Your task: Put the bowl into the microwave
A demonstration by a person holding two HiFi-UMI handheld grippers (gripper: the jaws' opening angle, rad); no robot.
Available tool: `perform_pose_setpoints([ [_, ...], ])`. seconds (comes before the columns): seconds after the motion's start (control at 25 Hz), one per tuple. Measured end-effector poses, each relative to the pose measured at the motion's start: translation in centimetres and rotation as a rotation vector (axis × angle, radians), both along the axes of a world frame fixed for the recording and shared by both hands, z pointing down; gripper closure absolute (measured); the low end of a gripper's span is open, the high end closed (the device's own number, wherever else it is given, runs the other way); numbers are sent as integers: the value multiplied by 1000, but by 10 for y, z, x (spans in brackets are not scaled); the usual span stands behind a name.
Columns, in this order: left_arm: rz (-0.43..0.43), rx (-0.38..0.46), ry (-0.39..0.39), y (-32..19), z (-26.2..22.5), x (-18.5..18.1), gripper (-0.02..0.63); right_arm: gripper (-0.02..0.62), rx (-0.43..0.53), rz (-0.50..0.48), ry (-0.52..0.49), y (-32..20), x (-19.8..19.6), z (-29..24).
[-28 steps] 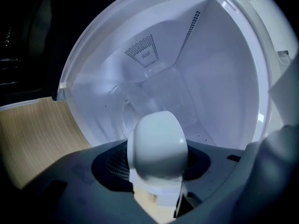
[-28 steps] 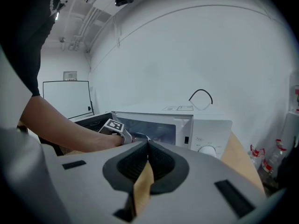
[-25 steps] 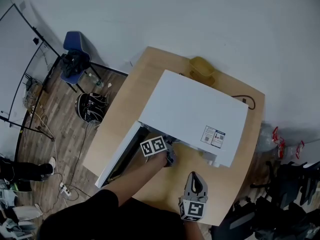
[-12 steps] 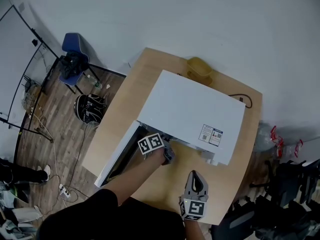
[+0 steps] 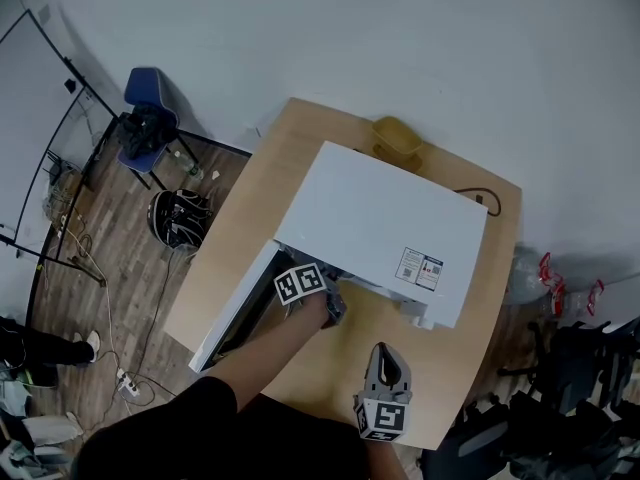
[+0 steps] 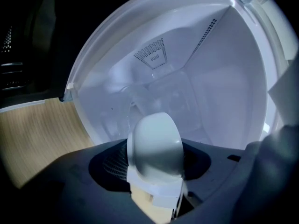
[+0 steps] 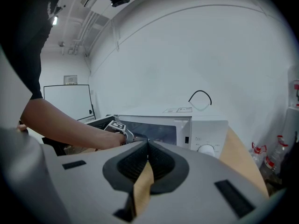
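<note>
A white microwave (image 5: pixel 385 223) stands on the wooden table (image 5: pixel 450 368), its door (image 5: pixel 235 313) swung open to the left. In the left gripper view a white bowl (image 6: pixel 156 143) sits between the jaws, right in front of the lit white cavity (image 6: pixel 196 78). My left gripper (image 5: pixel 333 306) is shut on this bowl at the microwave's opening, its tips hidden under the microwave's top. My right gripper (image 5: pixel 387 363) hovers over the table near the front edge, shut and holding nothing, pointing at the microwave's front (image 7: pixel 187 129).
A yellow cup (image 5: pixel 398 136) stands behind the microwave, and a black cable (image 5: pixel 490 200) loops at its back right corner. A blue chair (image 5: pixel 148 118) and a round black object (image 5: pixel 180 216) are on the floor to the left. Plastic bottles (image 5: pixel 545 268) stand to the right.
My left gripper has edged slightly further toward the microwave's opening with the bowl. The right gripper has barely moved.
</note>
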State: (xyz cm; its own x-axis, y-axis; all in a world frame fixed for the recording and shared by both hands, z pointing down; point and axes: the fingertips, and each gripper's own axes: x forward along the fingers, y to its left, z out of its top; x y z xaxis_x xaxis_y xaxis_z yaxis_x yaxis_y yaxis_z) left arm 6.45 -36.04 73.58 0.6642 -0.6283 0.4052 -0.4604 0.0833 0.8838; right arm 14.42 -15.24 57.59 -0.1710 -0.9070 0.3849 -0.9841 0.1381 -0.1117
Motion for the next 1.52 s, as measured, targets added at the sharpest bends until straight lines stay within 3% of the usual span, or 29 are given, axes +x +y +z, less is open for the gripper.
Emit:
perform_pose_setpoints([
  [0.2, 6, -10, -22, 1, 1, -4, 370, 535, 7, -5, 0, -1, 1, -2],
  [0.68, 16, -124, 122, 16, 9, -2, 362, 535, 17, -5, -6, 4, 0, -2],
  [0.88, 53, -154, 137, 29, 18, 7, 360, 535, 18, -15, -9, 8, -7, -2],
  [1.0, 85, -141, 102, 31, 18, 9, 362, 535, 16, -13, -13, 10, -8, -2],
  [1.32, 187, -53, -118, 30, 16, 13, 331, 535, 10, -6, -13, 11, -3, 0],
  [1.52, 214, -15, -196, 30, 15, 16, 319, 535, 14, 15, -15, 10, 5, 0],
])
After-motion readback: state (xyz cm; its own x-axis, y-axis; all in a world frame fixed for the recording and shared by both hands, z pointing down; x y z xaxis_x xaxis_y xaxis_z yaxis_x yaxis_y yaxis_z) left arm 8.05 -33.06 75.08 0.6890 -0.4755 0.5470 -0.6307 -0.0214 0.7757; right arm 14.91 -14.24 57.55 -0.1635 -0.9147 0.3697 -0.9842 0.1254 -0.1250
